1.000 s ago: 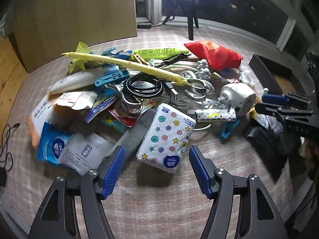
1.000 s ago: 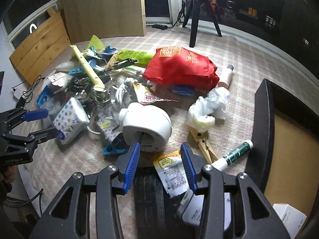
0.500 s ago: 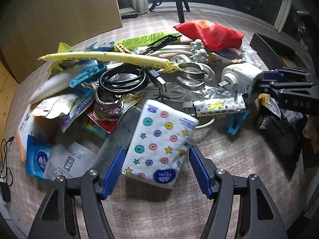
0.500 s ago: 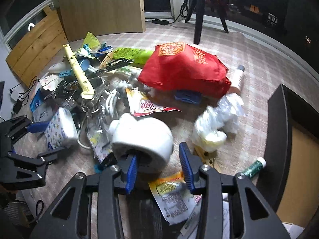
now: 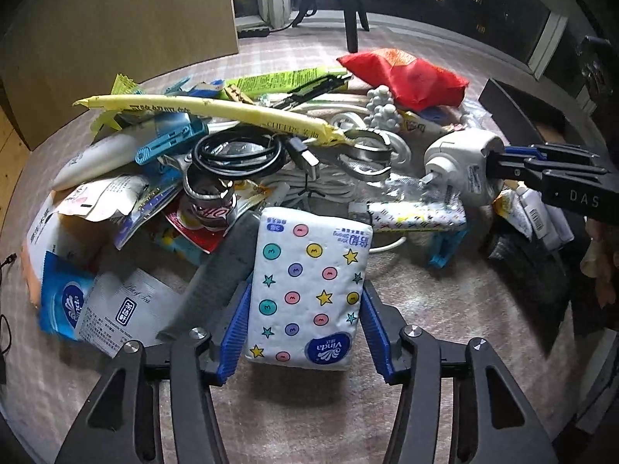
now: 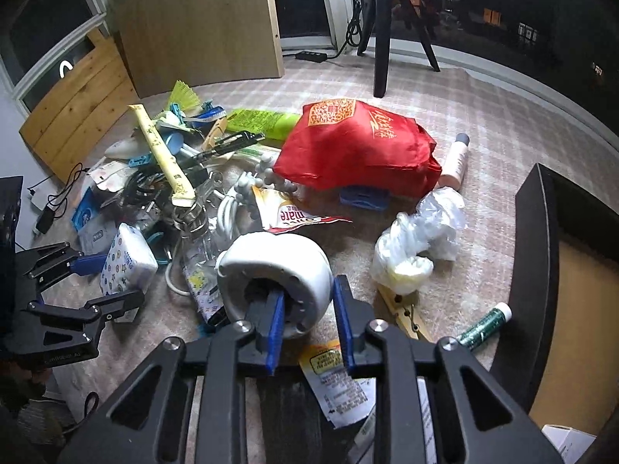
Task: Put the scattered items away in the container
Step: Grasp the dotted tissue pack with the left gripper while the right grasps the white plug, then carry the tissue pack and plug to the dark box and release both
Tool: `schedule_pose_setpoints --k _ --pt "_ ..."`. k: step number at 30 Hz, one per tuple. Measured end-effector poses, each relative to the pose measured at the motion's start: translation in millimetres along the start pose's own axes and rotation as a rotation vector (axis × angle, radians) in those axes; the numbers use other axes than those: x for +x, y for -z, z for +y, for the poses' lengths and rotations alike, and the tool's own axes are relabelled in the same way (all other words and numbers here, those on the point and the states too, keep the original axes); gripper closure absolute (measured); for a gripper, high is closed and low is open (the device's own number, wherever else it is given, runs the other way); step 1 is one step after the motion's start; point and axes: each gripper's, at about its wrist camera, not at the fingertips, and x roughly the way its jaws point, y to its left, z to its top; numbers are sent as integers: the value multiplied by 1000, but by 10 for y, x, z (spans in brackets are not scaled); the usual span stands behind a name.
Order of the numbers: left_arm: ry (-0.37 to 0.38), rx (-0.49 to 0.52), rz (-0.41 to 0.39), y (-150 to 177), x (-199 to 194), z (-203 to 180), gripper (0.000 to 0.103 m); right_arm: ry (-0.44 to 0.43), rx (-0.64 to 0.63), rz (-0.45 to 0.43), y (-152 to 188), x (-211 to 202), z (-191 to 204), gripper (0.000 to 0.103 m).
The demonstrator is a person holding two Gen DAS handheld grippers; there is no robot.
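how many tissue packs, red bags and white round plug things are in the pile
tissue packs: 2, the star-print pack and the blue pack
red bags: 1
white round plugs: 1
total: 4

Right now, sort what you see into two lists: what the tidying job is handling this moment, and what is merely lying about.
In hand:
- left gripper, jaws closing around the white dotted tissue pack
- right gripper, jaws closing on the round white plastic device
- black container, the destination

Lying about:
- red fabric bag
- crumpled white plastic bag
- coiled black cable
- wooden clothespin
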Motion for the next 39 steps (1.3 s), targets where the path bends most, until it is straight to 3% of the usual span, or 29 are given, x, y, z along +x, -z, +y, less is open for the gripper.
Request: schedule_pose_setpoints --k 11,21,28,39 --pt "54 -2 -59 -109 -234 -75 52 -29 42 -63 44 -372 -97 80" --pt "107 26 -92 -173 -458 -325 52 8 90 -130 155 -792 -345 80" --pt "186 105 -110 -358 -487 -849 52 112 188 -179 398 -1215 -847 80" --pt "326 310 -110 -612 -412 -2157 52 326 417 -209 1160 -1889 -1805 79"
